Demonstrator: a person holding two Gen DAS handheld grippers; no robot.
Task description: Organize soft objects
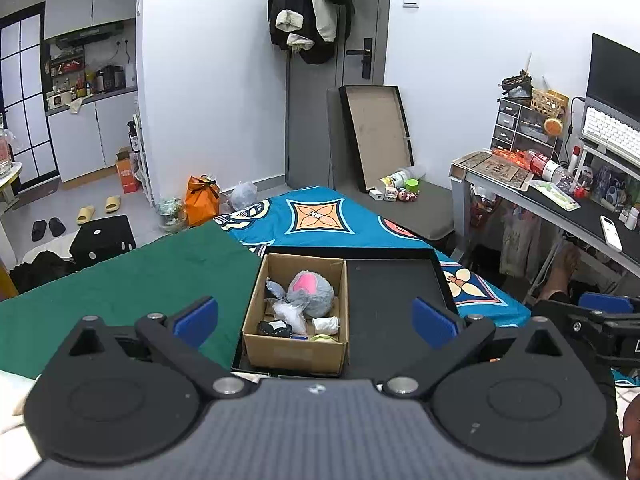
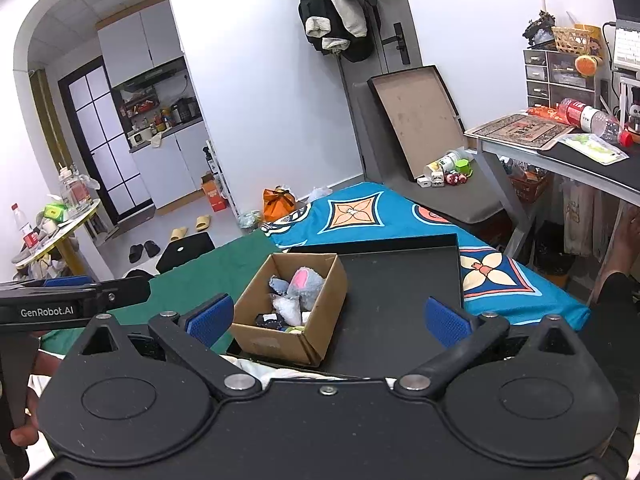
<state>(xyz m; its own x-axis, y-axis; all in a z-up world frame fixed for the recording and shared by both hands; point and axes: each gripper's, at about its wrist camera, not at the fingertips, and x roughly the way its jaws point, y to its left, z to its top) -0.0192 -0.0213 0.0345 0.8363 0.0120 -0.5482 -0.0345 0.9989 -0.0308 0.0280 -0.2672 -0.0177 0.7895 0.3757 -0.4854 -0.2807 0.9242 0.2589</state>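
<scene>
Left tool (image 1: 315, 322) has its blue pads spread wide, nothing between them; right tool (image 2: 327, 320) likewise wide apart and empty. Cardboard box (image 1: 294, 350) sits in the left part of a black tray (image 1: 394, 300) on the bed, just ahead of both tools and below them. In the left wrist view the box lies between the two pads, centred; in the right wrist view it sits nearer the left pad. Inside the box: grey plush toy (image 1: 312, 292) with pink patch on top, white soft bag (image 1: 290, 312), dark small item (image 1: 274, 328), white roll (image 1: 326, 323). Right part of tray bare. Green cloth (image 1: 132, 280) left of tray, blue patterned sheet (image 1: 320, 216) behind
</scene>
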